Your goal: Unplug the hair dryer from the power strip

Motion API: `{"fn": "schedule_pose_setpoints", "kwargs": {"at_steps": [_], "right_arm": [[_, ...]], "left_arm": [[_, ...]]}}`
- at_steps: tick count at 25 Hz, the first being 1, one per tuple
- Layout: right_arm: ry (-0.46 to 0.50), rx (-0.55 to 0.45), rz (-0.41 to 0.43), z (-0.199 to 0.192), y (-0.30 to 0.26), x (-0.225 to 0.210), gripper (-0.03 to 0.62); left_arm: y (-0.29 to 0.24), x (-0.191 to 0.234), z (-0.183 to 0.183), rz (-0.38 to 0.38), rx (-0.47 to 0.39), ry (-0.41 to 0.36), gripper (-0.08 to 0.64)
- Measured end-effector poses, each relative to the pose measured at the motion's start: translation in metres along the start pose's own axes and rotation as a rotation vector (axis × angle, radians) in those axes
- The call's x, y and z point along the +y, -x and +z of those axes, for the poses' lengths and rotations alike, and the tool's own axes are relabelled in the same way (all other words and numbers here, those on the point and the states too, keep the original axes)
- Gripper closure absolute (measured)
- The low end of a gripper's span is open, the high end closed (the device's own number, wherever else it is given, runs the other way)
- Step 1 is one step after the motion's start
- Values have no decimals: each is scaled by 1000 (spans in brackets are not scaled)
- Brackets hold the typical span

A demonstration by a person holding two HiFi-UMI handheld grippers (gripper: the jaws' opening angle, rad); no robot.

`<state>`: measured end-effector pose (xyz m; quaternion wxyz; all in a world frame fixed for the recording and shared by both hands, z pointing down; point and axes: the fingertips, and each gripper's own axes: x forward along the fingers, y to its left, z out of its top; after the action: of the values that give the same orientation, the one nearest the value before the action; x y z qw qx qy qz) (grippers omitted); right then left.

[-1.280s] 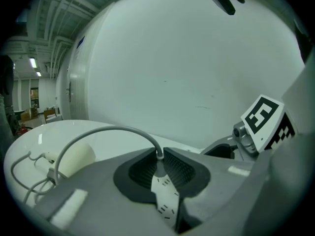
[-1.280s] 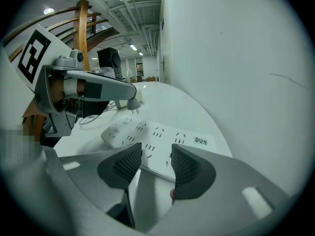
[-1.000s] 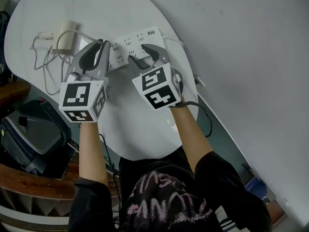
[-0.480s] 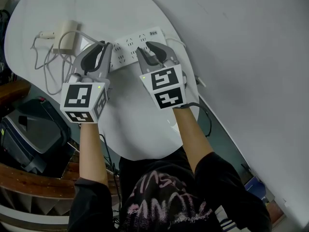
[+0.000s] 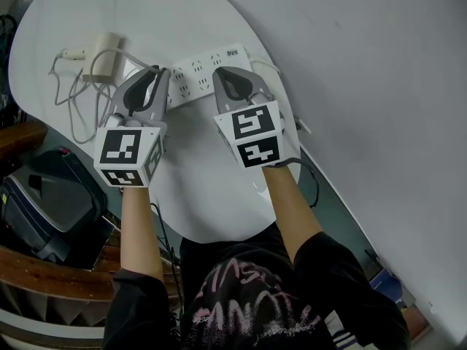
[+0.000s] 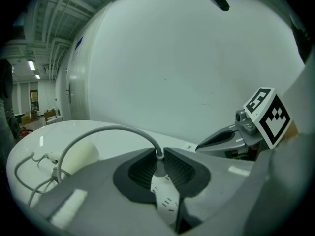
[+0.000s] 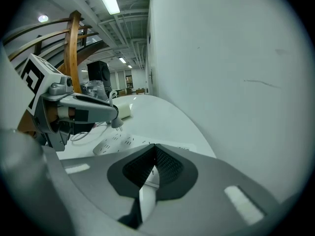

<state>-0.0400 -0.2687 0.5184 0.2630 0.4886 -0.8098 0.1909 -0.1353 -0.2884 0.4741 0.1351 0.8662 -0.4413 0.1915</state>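
A white power strip point(image 5: 191, 79) lies on the round white table point(image 5: 204, 188), also seen under both grippers point(image 7: 115, 142). My left gripper point(image 5: 157, 73) is shut on the hair dryer's plug point(image 7: 117, 123), whose prongs hang just above the strip, out of the socket. Its grey cable point(image 6: 103, 130) arcs left to the white hair dryer point(image 5: 102, 58). My right gripper point(image 5: 232, 71) sits over the strip's right part. Its jaws have just been closing; the tips meet with nothing between them point(image 7: 155, 147), and the strip shows beneath.
Loose grey cable point(image 5: 73, 104) loops on the table left of the strip. A white wall point(image 5: 365, 86) runs along the table's right side. A dark case point(image 5: 44, 203) and a wooden rail point(image 5: 44, 268) lie below the table's left edge.
The right gripper's jaws went from wide open to shut, and it shifted slightly right over the strip. The left gripper stayed put with the plug.
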Motion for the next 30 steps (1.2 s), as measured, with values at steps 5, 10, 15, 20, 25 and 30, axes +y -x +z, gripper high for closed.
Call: {"fn": "schedule_pose_setpoints", "kwargs": {"at_steps": [5,10,15,20,25,30], "right_arm": [[-9,-18,-17,4,4,-1,569],[-13,-41,-44,9,12,-2,569],[-9,-77,-35,17,21,6,571],[7,-79,-19,17,29,13,572],[26,-102,-13,26,41,20,575],[40,-140,-13,38,55,25,577]], "left_arm": [[4,0,2,8,-7,-2,503],[12,2,3,24,-17,-2,503],[23,6,6,68,-40,-6,503],[36,2,6,105,-55,11,503],[51,2,11,133,-85,32,503],[68,1,18,161,-125,52,503]]}}
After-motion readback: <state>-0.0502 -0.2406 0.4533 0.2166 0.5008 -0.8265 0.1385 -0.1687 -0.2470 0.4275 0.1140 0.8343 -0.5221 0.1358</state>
